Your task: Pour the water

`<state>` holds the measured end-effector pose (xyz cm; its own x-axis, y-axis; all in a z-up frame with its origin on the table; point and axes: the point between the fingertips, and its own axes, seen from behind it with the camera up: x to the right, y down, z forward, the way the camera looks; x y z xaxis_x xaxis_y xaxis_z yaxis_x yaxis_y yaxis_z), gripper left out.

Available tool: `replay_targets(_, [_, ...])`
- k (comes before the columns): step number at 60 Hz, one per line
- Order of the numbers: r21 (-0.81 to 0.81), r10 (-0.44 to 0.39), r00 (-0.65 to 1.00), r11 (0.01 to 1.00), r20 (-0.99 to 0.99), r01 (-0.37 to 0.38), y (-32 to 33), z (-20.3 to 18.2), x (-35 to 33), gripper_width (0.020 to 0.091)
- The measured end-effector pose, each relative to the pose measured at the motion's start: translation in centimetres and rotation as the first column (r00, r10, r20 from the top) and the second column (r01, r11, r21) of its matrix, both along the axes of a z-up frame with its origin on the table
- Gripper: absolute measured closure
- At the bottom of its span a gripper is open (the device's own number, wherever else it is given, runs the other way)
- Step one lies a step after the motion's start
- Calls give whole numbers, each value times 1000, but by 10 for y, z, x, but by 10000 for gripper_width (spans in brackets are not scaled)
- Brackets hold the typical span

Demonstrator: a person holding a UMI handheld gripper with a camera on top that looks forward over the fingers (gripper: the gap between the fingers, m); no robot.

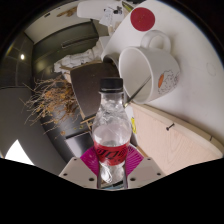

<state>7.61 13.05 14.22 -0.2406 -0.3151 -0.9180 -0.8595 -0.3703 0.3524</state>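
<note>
Item 1, gripper [110, 172]: 2 fingers w/ magenta pads [100, 156], at 6 o'clock. Clenched on the lower body of a water bottle; both pads press its sides, no gap seen.

Item 2, water bottle [111, 128]: clear plastic, black cap [110, 85], red label band [111, 153] low down where the pads meet it. Upright, cap on. Stands between the fingers, rising toward 12. Whether the base rests on the table or hangs clear: can't tell, hidden by the fingers.

Handling (judgement): looks mostly full, so moderately heavy for its size; thin wall prob. flexes under squeeze, and smooth plastic may slip if the grip slackens. Not fragile. The hold at the label band is low, so the top may swing when tipped; a hold nearer mid-body would steady it. Cap must come off before any pour.

Item 3, white mug [152, 70]: at 1 o'clock, beyond the bottle, just past its cap. Mouth faces the camera, handle toward 2. Likely pour target. Inside looks empty.

Item 4, red disc [143, 18]: at 1 o'clock, beyond the mug. Poss. a lid; unsure.

Item 5, white table [200, 60]: 1 to 3 o'clock, bears mug.

Item 6, pale board [180, 135]: at 3-4 o'clock, beside the bottle.

Item 7, dried twigs [52, 98]: at 9 o'clock, well apart from the bottle.
</note>
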Motion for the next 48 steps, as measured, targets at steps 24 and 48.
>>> replay_targets(24, [204, 39, 857, 965, 513, -166, 9, 63, 42, 815])
replay_targets(48, [282, -253, 130, 907, 959, -313, 30, 117, 210, 812])
